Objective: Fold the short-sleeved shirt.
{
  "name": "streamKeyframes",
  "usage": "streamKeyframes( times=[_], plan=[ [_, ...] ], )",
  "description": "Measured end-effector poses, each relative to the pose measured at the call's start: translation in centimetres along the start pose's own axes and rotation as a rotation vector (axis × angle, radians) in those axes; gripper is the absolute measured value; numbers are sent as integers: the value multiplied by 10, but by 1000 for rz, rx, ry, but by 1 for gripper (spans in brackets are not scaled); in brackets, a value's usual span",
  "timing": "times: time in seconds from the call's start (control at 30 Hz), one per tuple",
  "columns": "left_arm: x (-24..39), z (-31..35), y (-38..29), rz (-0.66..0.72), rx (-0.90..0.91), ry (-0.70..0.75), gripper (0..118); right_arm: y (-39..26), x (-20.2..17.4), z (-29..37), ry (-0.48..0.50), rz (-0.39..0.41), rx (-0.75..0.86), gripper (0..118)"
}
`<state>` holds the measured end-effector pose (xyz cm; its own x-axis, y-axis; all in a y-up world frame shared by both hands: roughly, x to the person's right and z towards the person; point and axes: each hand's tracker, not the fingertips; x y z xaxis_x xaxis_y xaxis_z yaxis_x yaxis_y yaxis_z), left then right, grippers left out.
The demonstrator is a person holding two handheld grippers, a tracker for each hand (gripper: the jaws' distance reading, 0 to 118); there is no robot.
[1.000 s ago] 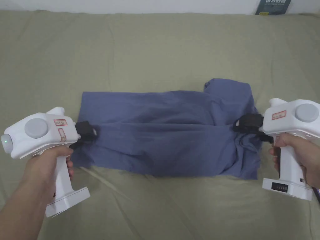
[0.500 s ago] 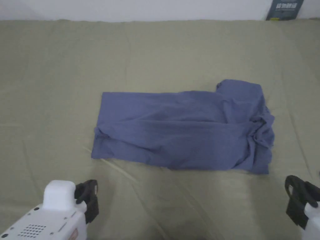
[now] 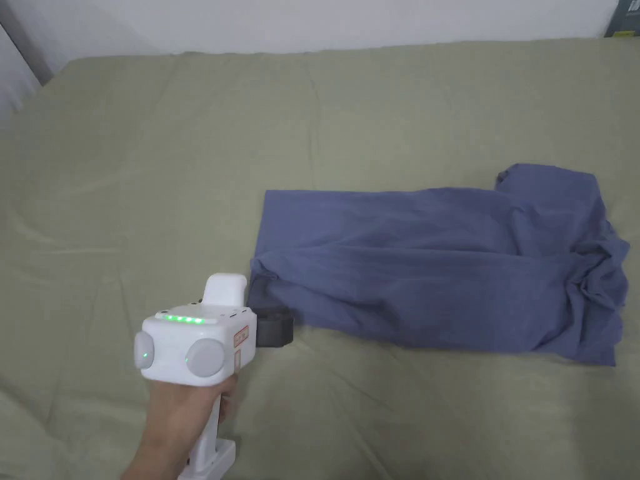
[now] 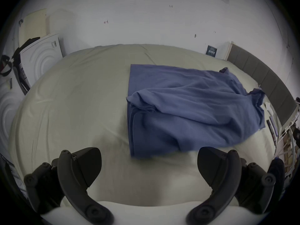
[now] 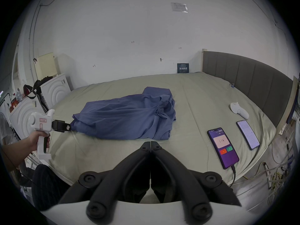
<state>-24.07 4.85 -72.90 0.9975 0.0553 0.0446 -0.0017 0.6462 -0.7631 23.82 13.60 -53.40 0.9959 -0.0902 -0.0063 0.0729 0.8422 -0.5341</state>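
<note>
The blue short-sleeved shirt [image 3: 437, 269] lies folded into a long band on the olive bed sheet [image 3: 156, 187], its right end bunched and wrinkled. My left gripper [image 3: 275, 329] sits low at the shirt's near left corner. In the left gripper view its jaws stand wide open [image 4: 149, 165], and the corner of the shirt [image 4: 186, 114] lies just ahead of the gap. My right gripper [image 5: 150, 143] is held back from the shirt [image 5: 128, 116] over the near side of the bed, jaws shut with nothing between them. The left gripper [image 5: 67, 127] also appears there, at the shirt's left end.
Two phones [image 5: 222, 147] [image 5: 247, 134] with lit screens lie on the bed's right side, one on a cable. A white object [image 5: 239, 110] rests near the grey headboard [image 5: 243, 79]. White panels [image 5: 53, 89] and clutter stand beyond the bed's left edge.
Both grippers left the shirt's two ends and drew back toward me. The left one has since come forward, open, to the near left corner. The head camera has swung left.
</note>
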Motion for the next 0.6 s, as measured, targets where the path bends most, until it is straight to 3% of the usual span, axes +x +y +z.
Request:
streamKeyframes(
  times=[0.07,0.13,0.17,0.2,0.23,0.27,0.43,0.57,0.6],
  plan=[
    [0,-14,6,-21,-35,9,118,-1,1,-4,-1,-10,-10,0],
    [3,-16,12,-12,-51,-11,101,-1,-1,-8,-9,-8,-24,0],
    [4,-16,14,-8,-54,-13,75,0,-2,-8,-7,-10,-26,0],
    [8,-16,14,-12,-52,9,39,1,-3,-10,-1,-14,-31,0],
    [7,-13,14,-15,-29,23,21,1,-4,-11,2,-17,-34,0],
    [0,-16,17,5,-28,-18,15,2,-4,-13,6,-18,-33,0],
    [12,9,29,-3,18,-30,11,15,-6,-38,12,30,-52,0],
    [10,5,42,24,16,-56,11,34,1,-96,-16,83,-128,1],
    [11,6,44,27,22,-57,11,37,5,-115,-21,86,-150,25]
  ],
)
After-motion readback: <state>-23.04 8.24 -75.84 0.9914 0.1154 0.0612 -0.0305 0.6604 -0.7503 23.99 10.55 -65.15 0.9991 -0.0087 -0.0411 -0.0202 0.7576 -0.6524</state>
